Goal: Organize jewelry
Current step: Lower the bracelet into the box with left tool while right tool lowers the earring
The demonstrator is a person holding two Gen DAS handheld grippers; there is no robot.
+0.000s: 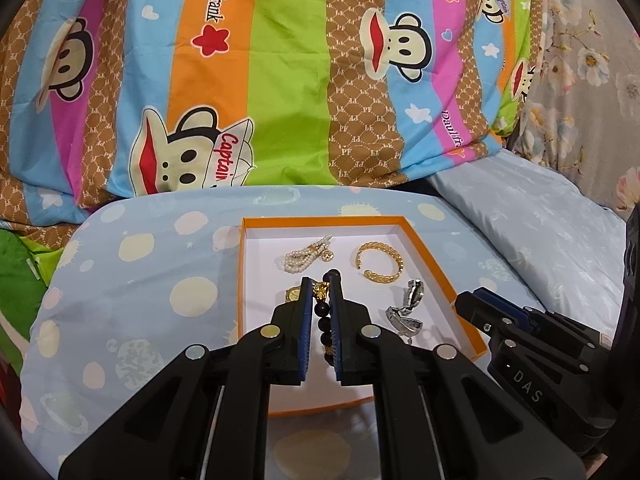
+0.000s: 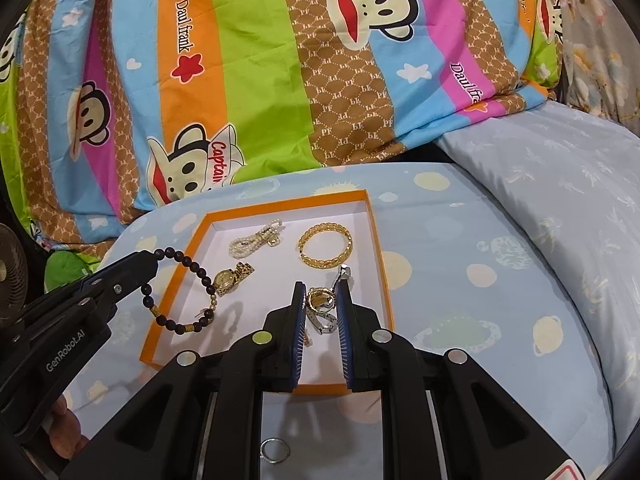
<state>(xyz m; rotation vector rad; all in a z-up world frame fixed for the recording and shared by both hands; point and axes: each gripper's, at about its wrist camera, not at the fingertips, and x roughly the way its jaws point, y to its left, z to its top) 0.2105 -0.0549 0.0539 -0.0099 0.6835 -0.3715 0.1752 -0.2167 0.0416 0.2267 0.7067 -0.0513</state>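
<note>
- Two tools at work: left tool (image 2: 154,258) clenched on the beaded bracelet (image 2: 180,292), dangling over the orange box (image 2: 168,312) at lower left.
- Right tool (image 2: 320,300) straddles the silver watch (image 2: 322,312), not clamped.
- Risk: the bracelet may snag the gold watch (image 2: 230,276) when lowered.

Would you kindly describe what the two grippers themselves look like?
Both are matte black plastic with angular linked arms and round silver pivot pins. The fingers carry blue ribbed pads. The left gripper is marked "GenRobot.AI" in white; the right gripper shows "DAS". No cables or sleeves are visible.
</note>
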